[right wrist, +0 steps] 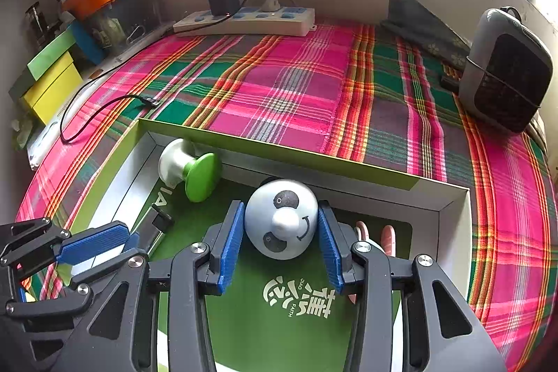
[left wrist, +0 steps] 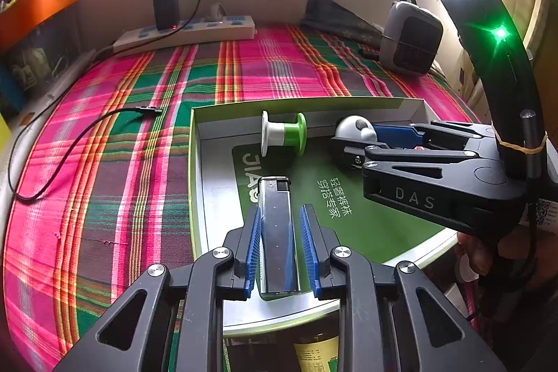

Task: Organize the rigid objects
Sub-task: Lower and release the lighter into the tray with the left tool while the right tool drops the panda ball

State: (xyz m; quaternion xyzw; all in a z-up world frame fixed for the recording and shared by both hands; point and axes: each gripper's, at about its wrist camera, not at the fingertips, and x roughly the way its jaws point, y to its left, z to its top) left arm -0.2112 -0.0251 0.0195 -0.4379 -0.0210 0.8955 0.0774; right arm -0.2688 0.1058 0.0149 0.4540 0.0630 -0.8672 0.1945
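A shallow box (left wrist: pixel 197 162) with a green bottom lies on the plaid cloth; its far wall shows in the right wrist view (right wrist: pixel 314 159). A silver lighter (left wrist: pixel 277 232) lies in it between the blue pads of my left gripper (left wrist: pixel 280 215), whose jaws stand slightly apart around it. My right gripper (right wrist: pixel 280 232) holds a round white panda figure (right wrist: pixel 282 218) between its pads inside the box; the figure also shows in the left wrist view (left wrist: pixel 354 128). A white and green spool (left wrist: pixel 284 135) lies at the box's far side, also in the right wrist view (right wrist: pixel 190 169).
A power strip (left wrist: pixel 185 33) with a black charger stands at the back wall. A grey speaker-like device (right wrist: pixel 505 72) sits at the right. A black cable (left wrist: pixel 69 142) lies on the cloth at the left. Pink items (right wrist: pixel 387 237) lie in the box's right corner.
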